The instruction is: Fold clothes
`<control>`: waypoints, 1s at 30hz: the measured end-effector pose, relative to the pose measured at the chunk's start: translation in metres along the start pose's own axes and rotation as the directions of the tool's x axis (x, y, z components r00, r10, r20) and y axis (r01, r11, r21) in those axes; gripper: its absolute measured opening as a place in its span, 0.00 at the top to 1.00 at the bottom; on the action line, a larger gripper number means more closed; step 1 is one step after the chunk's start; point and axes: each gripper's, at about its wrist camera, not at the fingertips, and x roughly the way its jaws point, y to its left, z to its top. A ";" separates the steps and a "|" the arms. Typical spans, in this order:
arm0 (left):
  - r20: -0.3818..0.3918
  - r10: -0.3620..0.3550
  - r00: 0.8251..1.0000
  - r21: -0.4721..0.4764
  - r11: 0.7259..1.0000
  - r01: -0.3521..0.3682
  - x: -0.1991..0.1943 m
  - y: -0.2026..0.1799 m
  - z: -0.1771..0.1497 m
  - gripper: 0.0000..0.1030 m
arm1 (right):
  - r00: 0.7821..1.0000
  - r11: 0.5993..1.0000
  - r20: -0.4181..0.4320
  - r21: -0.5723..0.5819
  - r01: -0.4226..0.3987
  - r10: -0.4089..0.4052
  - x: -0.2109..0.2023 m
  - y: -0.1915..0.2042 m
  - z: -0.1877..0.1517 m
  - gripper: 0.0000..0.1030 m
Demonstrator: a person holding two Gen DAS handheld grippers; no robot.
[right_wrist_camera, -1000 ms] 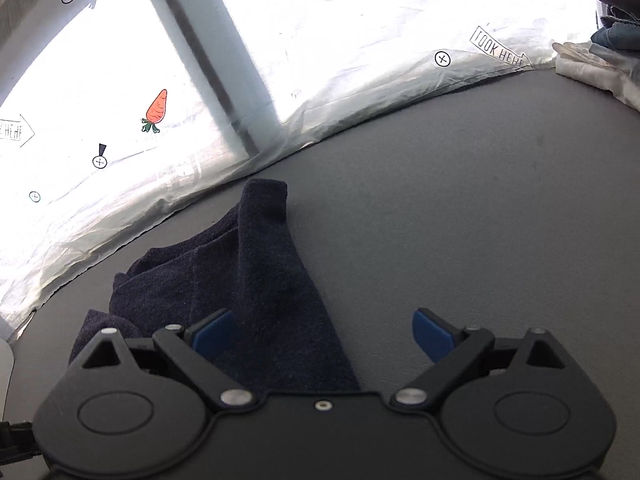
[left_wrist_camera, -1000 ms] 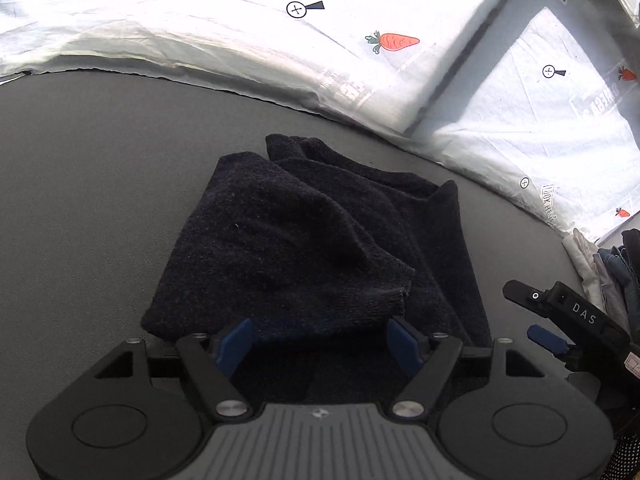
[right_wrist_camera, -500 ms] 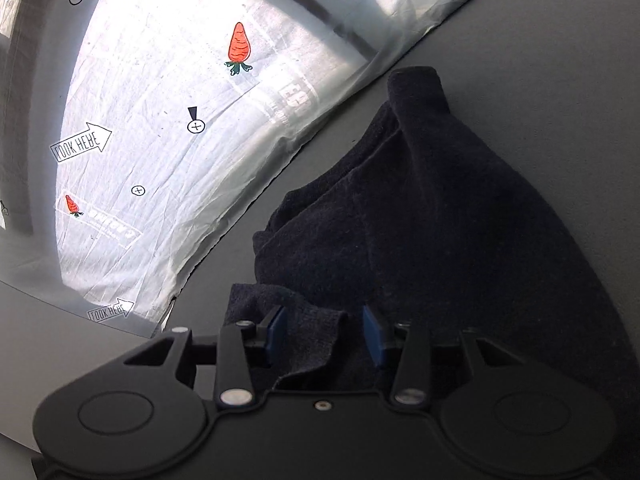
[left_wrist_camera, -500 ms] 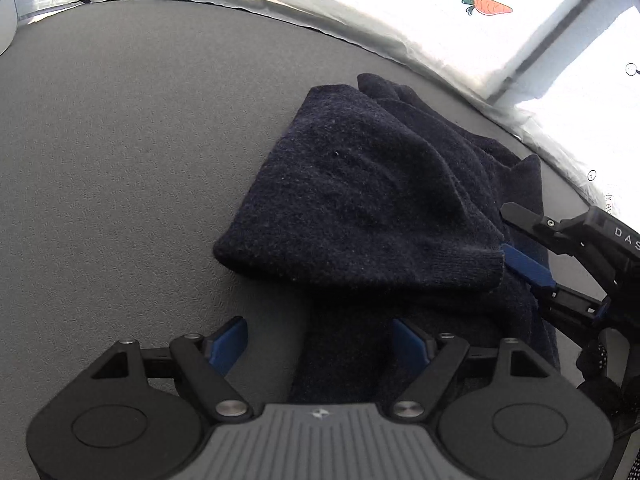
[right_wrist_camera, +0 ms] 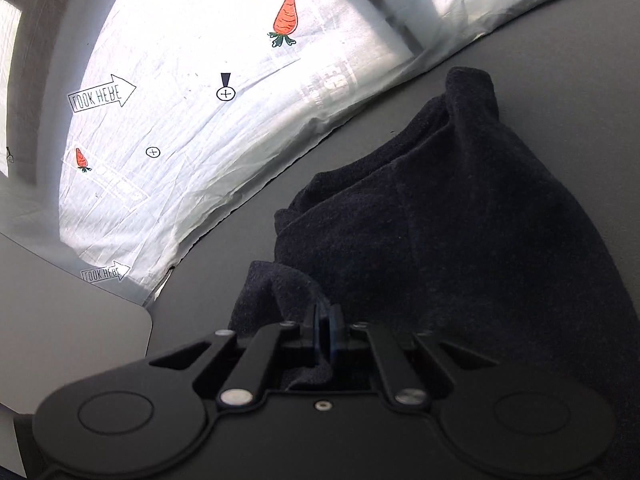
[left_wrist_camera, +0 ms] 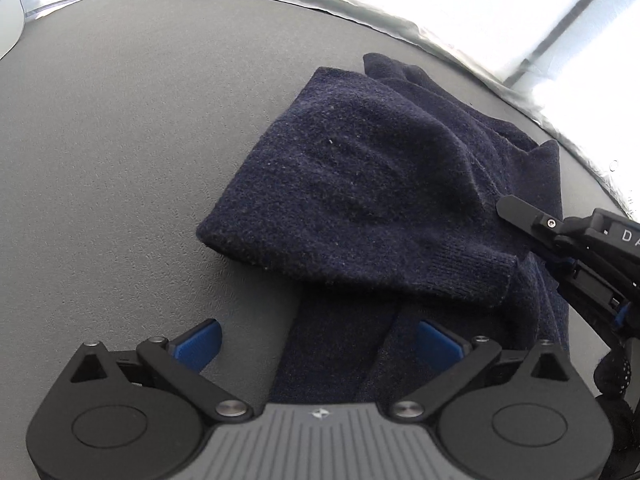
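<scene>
The dark blue knitted garment [left_wrist_camera: 360,184] lies bunched on the grey table [left_wrist_camera: 120,120], near the white sheet printed with carrots [right_wrist_camera: 200,120] that runs along the far edge of the table. All places below are given from this garment.

The right gripper [right_wrist_camera: 325,330] has its fingers pressed together on a fold of the knit at the near edge of the garment. In the left wrist view this gripper [left_wrist_camera: 560,256] comes in from the right side of the garment. The left gripper [left_wrist_camera: 316,344] has its fingers wide apart and holds nothing; one blue pad rests over the near strip of the garment and the other is over bare table just beside it.

Several things could go wrong from here. The pinch takes only a small fold, so the thick knit may slip out if it is pulled fast. If only one layer is caught, a pull would drag the top layer and spoil the heap instead of moving it whole. The left fingers straddle only one edge, so closing there may catch too little cloth.

The long axis of the garment runs from the grippers toward the sheet, somewhat diagonally. The ribbed hem [left_wrist_camera: 460,276] faces the near side, and a narrow end [right_wrist_camera: 470,92] points to the sheet.
</scene>
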 end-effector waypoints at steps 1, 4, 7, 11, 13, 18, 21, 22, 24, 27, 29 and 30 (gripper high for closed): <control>0.007 -0.001 1.000 0.002 1.000 0.001 -0.005 0.000 -0.005 0.01 | 1.000 1.000 0.002 0.001 0.007 -0.007 -0.009 -0.001 -0.005 0.95; 0.021 0.007 1.000 0.018 1.000 -0.008 -0.020 -0.004 -0.022 0.01 | 1.000 1.000 0.007 0.007 0.030 -0.030 -0.036 -0.007 -0.019 0.95; 0.025 0.013 1.000 0.038 0.999 -0.014 -0.032 -0.011 -0.041 0.01 | 0.999 0.999 0.012 0.011 0.051 -0.051 -0.060 -0.012 -0.033 0.96; 0.020 0.018 1.000 0.073 0.997 -0.020 -0.043 -0.021 -0.067 0.01 | 0.997 0.997 0.005 0.001 0.071 -0.071 -0.082 -0.019 -0.053 0.96; 0.018 0.034 0.999 0.091 0.995 -0.035 -0.048 -0.026 -0.080 0.01 | 0.997 0.997 0.002 -0.014 0.079 -0.079 -0.091 -0.020 -0.061 0.96; 0.012 0.052 0.999 0.096 0.994 -0.053 -0.058 -0.030 -0.105 0.01 | 0.995 0.994 -0.004 -0.052 0.098 -0.098 -0.114 -0.022 -0.081 0.96; 0.008 0.055 0.998 0.090 0.994 -0.056 -0.063 -0.033 -0.120 0.01 | 0.994 0.991 -0.002 -0.077 0.112 -0.113 -0.127 -0.023 -0.093 0.96; 0.006 0.057 0.998 0.089 0.994 -0.057 -0.064 -0.034 -0.125 0.01 | 0.993 0.989 0.003 -0.087 0.119 -0.120 -0.132 -0.023 -0.097 0.96; 0.000 0.059 0.998 0.089 0.994 -0.059 -0.066 -0.035 -0.135 0.01 | 0.992 0.988 0.005 -0.091 0.126 -0.126 -0.140 -0.025 -0.103 0.96; -0.007 0.060 0.998 0.093 0.994 -0.059 -0.069 -0.039 -0.148 0.01 | 0.990 0.987 0.007 -0.082 0.142 -0.141 -0.153 -0.033 -0.111 0.96; -0.009 0.064 0.998 0.102 0.993 -0.063 -0.071 -0.044 -0.157 0.01 | 0.989 0.987 0.007 -0.066 0.146 -0.146 -0.161 -0.040 -0.115 0.96; -0.008 0.067 0.998 0.107 0.992 -0.066 -0.071 -0.046 -0.160 0.01 | 0.989 0.987 0.008 -0.059 0.149 -0.149 -0.165 -0.043 -0.118 0.96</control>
